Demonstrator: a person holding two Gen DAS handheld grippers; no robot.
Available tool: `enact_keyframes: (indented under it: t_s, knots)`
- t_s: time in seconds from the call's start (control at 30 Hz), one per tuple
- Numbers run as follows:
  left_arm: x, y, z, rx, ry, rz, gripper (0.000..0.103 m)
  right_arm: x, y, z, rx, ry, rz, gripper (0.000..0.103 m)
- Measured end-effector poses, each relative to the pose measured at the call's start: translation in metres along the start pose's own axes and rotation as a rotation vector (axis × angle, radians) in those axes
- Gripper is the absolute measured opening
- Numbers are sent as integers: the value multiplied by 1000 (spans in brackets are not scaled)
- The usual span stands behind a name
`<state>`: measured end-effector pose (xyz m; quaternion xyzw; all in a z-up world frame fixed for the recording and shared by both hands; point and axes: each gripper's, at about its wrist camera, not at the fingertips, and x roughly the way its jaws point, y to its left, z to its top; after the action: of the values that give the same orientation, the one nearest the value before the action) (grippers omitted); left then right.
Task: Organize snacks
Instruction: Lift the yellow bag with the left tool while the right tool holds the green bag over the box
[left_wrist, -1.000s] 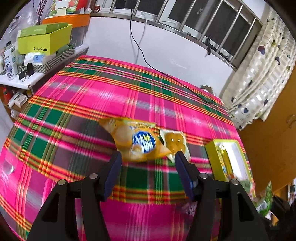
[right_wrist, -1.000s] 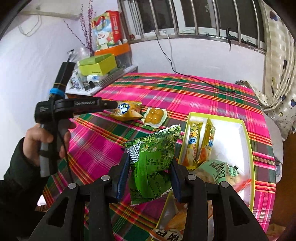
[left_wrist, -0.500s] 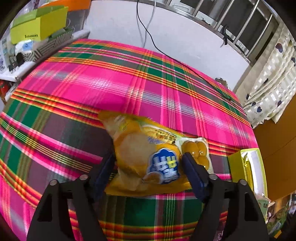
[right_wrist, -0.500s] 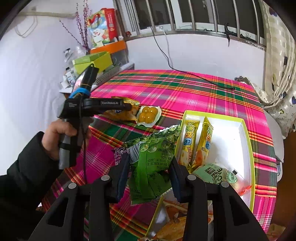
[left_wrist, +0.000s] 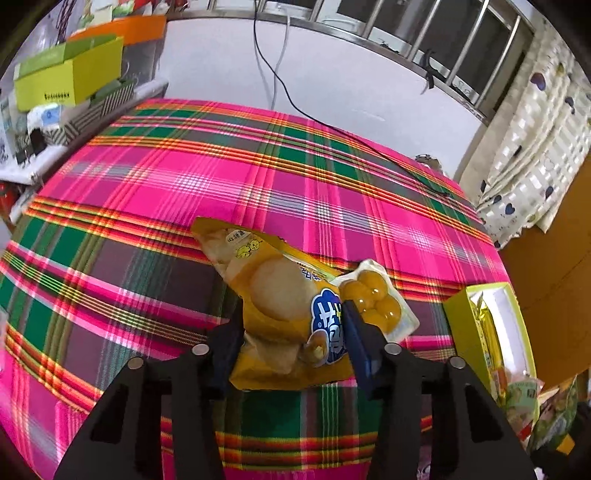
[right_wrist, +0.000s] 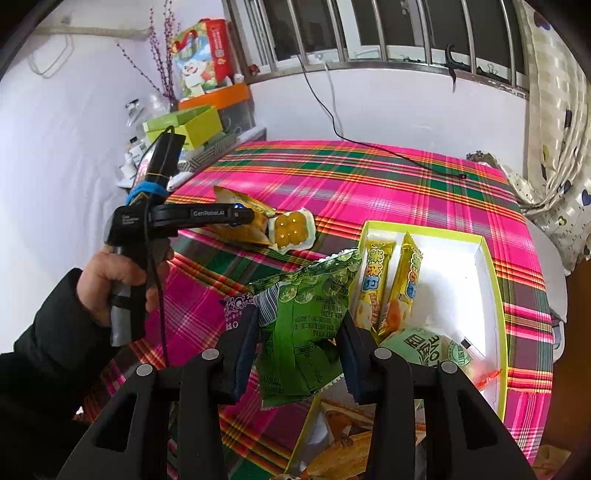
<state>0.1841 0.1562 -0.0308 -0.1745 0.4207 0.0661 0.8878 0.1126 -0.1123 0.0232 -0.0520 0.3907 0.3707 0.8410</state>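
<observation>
On the plaid cloth (left_wrist: 258, 177), left gripper (left_wrist: 291, 325) just clamped on yellow snack bag (left_wrist: 273, 295), side lettered "GenRobot.AI", right gripper (right_wrist: 299, 332) gripping green packet (right_wrist: 306, 314).

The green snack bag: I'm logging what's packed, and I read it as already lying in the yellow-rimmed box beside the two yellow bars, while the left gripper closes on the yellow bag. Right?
Not quite. The right wrist view shows the green snack bag clamped in the right gripper, not lying in the yellow-rimmed box. The rest stands: two yellow bars lie inside, and the left gripper has just closed on the yellow bag.

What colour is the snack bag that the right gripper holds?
The crinkled plastic snack bag is green with a pattern of round fruits, clearest in the right wrist view.
</observation>
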Motion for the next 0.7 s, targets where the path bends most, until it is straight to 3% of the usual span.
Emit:
enact_keyframes:
  t_s: [0.23,0.53,0.7]
  knots:
    - [-20,-8,-11,23,-18,2,44,-8,3,-3,-3,-15,-2,38]
    - [-90,-33,-32,82,-146,17,44,-20,4,-4,8,-46,-12,38]
    - [-111,-41,-43,94,-169,23,44,-27,7,-7,9,-57,-18,38]
